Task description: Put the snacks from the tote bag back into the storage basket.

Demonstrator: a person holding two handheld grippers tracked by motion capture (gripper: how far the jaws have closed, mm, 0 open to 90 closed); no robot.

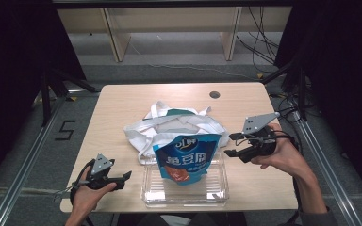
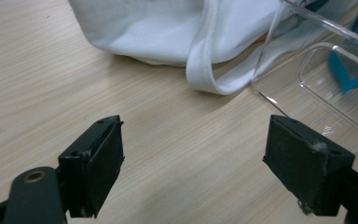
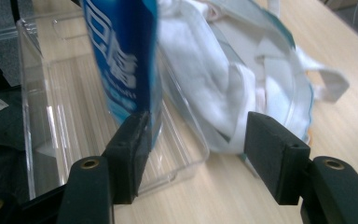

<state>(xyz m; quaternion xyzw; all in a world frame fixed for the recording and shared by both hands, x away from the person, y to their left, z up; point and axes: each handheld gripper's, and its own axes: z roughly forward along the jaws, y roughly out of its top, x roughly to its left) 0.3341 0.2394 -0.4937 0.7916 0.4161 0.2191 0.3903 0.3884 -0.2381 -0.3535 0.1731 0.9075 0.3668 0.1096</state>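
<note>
Seen from the high view, a blue snack pouch (image 1: 186, 159) stands upright in a clear plastic tray (image 1: 185, 194) near the front edge of the wooden table (image 1: 118, 101), with a white tote bag (image 1: 169, 126) lying just behind the tray. The left gripper (image 1: 126, 176) is held low to the tray's left, well apart from the pouch. The right gripper (image 1: 230, 153) is held just beside the pouch's right edge.

Along the left gripper view, the black jaws are spread wide over bare wood with nothing between them; a bag strap (image 2: 204, 65) and the tray's corner (image 2: 279, 60) lie ahead.

Along the right gripper view, the jaws are released: one pad stands against or just in front of the pouch (image 3: 121, 60), and the other is well clear of it, in front of the tote (image 3: 205, 79). Contact cannot be confirmed.

Judged from this, the pouch could be tipped over if it is nudged sideways by the near pad. A fold of tote could also be pinched along with it if the jaws are closed here, since the cloth lies so close behind.
</note>
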